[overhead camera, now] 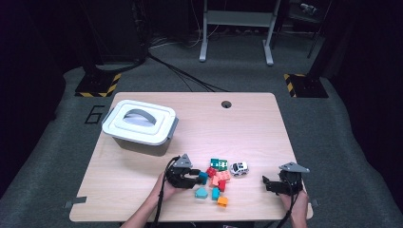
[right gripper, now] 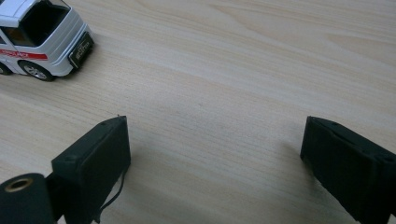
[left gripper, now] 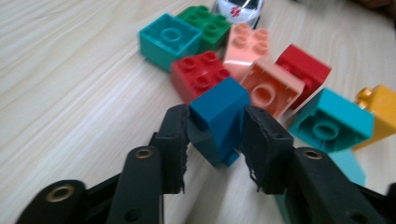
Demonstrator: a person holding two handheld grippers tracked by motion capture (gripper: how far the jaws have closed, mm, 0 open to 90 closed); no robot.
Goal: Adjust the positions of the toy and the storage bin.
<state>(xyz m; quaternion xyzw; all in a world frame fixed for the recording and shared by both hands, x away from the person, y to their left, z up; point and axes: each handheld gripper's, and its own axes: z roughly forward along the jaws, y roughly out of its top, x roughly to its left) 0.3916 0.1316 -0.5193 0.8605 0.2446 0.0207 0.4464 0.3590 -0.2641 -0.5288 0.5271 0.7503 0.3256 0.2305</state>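
Blue brick (left gripper: 218,119) between left jaws

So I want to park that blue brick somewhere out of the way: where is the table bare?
The left tool grips the blue brick. Bare wood lies between the toy car and the right tool, across the table right of the lidded bin, and left of the left hand. The brick pile is crowded.
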